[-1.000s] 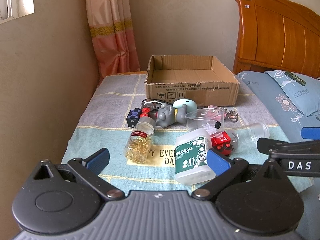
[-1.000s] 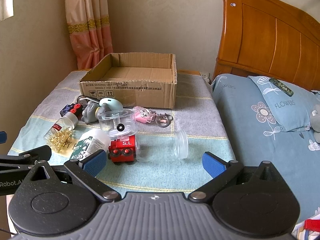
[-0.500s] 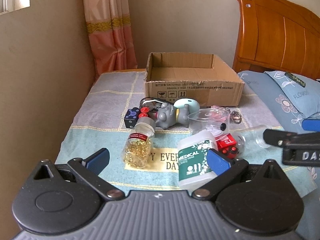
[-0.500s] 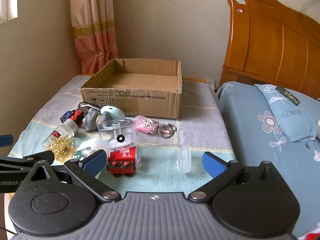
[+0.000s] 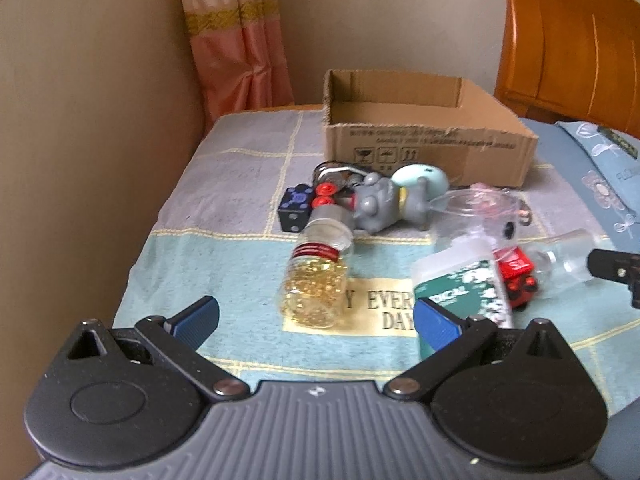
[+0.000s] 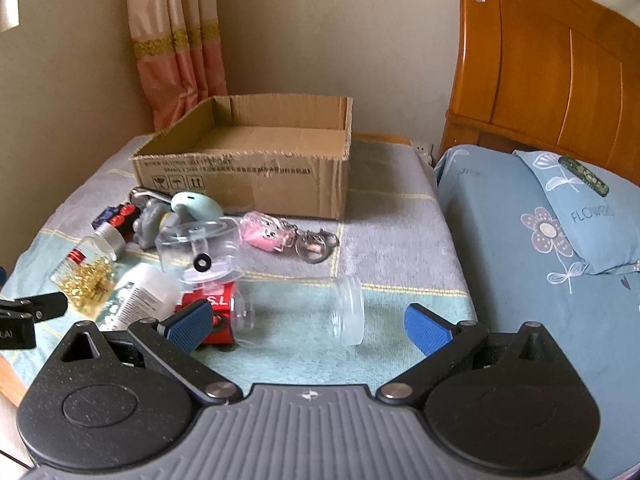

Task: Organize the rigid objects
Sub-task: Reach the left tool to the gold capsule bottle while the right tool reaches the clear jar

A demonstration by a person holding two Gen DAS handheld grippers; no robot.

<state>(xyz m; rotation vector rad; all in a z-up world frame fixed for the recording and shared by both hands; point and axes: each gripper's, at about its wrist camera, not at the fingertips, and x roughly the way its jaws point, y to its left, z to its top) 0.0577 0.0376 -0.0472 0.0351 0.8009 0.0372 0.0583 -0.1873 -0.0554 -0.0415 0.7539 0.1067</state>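
Bedside surface under a checked cloth (image 5: 224,184), wall to one side, pink curtain (image 5: 240,48) behind.

Left wrist view: my left claw (image 5: 316,318) spread wide, holding nothing. Landmark: cardboard box (image 5: 424,148), open-topped, at the cloth's far end. Before the box: grey toy (image 5: 374,206), dark cube (image 5: 295,208). Nearer me than those, a jar of gold beads (image 5: 316,280) on its side, a green-labelled white bottle (image 5: 460,284) beside it.

Right wrist view: my right claw (image 6: 308,322) also wide open, empty. Just in front of the box (image 6: 248,176): pink keychain (image 6: 266,234). Nearer me: clear tub (image 6: 200,246), red toy (image 6: 216,306), clear jar (image 6: 316,310) lying sideways. Bed with blue pillow (image 6: 572,208) right of the box.
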